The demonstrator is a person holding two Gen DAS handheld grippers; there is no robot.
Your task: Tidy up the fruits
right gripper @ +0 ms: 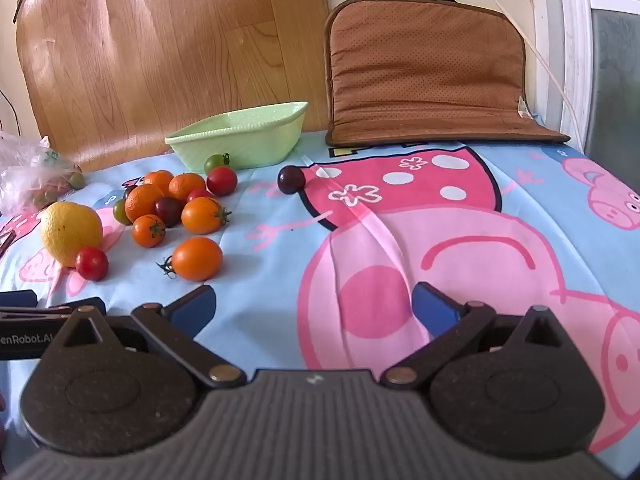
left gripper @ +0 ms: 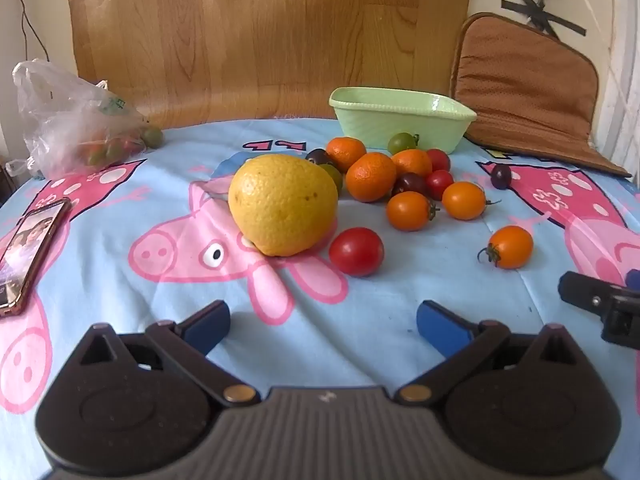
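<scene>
A big yellow citrus fruit (left gripper: 283,205) (right gripper: 71,232) lies on the cartoon-pig cloth, with a red tomato (left gripper: 356,251) (right gripper: 92,263) beside it. Behind them sits a heap of tangerines (left gripper: 370,176) (right gripper: 143,201) and several orange, red, dark and green cherry tomatoes. One orange tomato (left gripper: 510,247) (right gripper: 197,258) and one dark tomato (left gripper: 501,176) (right gripper: 291,179) lie apart. An empty pale green dish (left gripper: 400,118) (right gripper: 240,136) stands at the back. My left gripper (left gripper: 323,326) is open, short of the citrus. My right gripper (right gripper: 314,306) is open over bare cloth, right of the fruit.
A clear plastic bag (left gripper: 68,120) (right gripper: 28,178) with more small tomatoes lies at the back left. A phone (left gripper: 28,246) rests at the left edge. A brown cushion (left gripper: 528,92) (right gripper: 428,72) leans against the wall at the back right, beside a wooden board (left gripper: 264,36).
</scene>
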